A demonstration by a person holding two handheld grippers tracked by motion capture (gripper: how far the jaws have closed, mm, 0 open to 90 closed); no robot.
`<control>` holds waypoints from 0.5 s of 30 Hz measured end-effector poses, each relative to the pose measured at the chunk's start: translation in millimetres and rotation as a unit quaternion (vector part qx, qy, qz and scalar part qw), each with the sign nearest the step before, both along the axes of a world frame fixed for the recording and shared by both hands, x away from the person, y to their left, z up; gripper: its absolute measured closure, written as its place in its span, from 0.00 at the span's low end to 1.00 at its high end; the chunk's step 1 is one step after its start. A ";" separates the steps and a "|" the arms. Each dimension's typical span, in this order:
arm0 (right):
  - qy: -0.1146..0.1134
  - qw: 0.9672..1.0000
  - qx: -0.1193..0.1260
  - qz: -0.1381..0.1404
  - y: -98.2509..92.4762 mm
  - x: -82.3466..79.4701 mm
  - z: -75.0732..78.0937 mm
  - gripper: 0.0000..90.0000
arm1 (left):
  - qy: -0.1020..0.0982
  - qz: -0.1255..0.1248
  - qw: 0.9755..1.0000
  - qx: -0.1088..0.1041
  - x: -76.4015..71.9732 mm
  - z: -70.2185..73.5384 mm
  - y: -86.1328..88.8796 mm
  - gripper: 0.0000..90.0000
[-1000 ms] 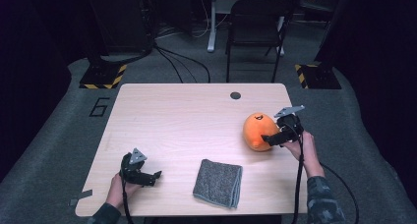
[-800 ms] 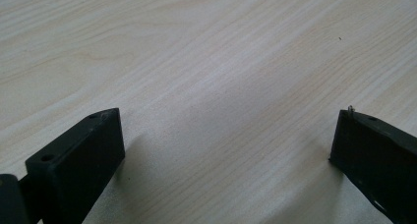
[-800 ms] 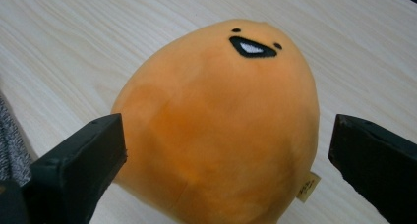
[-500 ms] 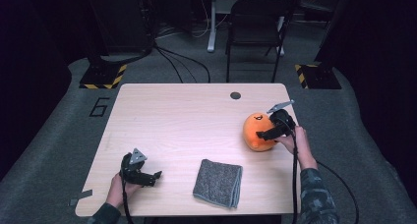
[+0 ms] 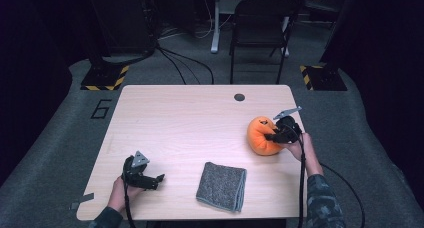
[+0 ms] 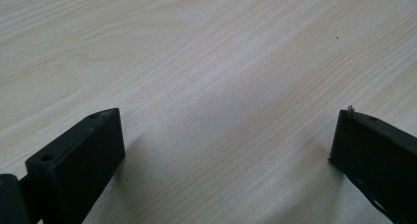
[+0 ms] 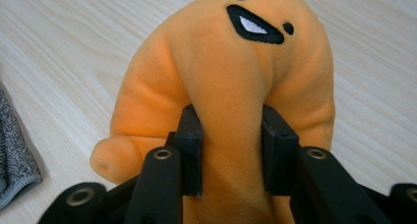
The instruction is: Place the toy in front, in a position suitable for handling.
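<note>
An orange plush toy with a stitched black mouth sits on the right side of the wooden table. My right gripper has just been closing its jaws, and they now pinch a fold of the orange plush toy between the pads. At the table's front left my left gripper rests with jaws wide apart. Between its fingers there is only bare wood.
A folded grey towel lies near the front edge, between the two hands; its corner shows in the right gripper view. A dark round grommet sits at the table's far edge. Behind the table stands a black chair.
The right gripper came down onto the plush toy from its right and shut on it, squashing the plush. The left hand stayed where it was.
</note>
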State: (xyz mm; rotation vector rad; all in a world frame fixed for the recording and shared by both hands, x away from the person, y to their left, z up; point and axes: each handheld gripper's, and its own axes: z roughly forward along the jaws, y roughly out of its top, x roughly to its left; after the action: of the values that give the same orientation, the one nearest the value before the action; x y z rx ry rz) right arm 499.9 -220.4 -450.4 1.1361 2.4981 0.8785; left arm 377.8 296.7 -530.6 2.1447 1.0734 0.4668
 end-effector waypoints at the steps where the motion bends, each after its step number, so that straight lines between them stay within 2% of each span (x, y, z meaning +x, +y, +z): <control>1: -0.002 1.000 0.002 -0.003 -0.1 -0.9 0.5 0.77 | 0.000 0.000 1.000 -0.001 0.0 -0.1 -0.1 0.00; 5: -0.009 1.000 0.010 -0.010 1.1 -3.9 4.0 0.79 | 0.000 0.001 1.000 -0.001 0.0 -0.1 -0.1 0.00; 6: -0.021 0.999 0.021 -0.014 1.1 -5.3 6.8 0.80 | 0.000 0.000 1.000 0.000 0.1 0.0 0.0 0.00; 7: -0.019 0.999 0.028 -0.023 1.6 -7.0 8.9 0.80 | 0.000 0.000 1.000 0.000 0.1 0.0 0.0 0.00; 10: -0.025 0.999 0.038 -0.024 1.3 -9.1 12.4 0.80 | 0.000 0.000 1.000 0.000 0.0 0.0 0.0 0.00; 11: -0.024 0.998 0.046 -0.031 2.4 -11.9 16.0 0.80 | 0.000 0.000 1.000 0.000 0.1 0.0 0.0 0.00; 12: -0.030 0.998 0.047 -0.032 2.3 -12.9 18.2 0.80 | 0.000 0.000 1.000 0.000 0.1 0.0 0.0 0.00; 13: -0.037 0.997 0.052 -0.044 5.0 -17.3 26.1 0.80 | 0.000 0.000 1.000 0.000 0.1 0.0 0.0 0.00; 15: -0.035 0.996 0.057 -0.053 6.9 -20.0 30.6 0.80 | 0.000 0.000 1.000 -0.001 0.0 -0.1 -0.1 0.00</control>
State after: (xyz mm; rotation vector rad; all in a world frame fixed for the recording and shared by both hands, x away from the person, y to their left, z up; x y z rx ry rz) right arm 479.9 -213.5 -419.9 1.2393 2.3350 1.0235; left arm 377.8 296.6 -530.6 2.1429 1.0749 0.4651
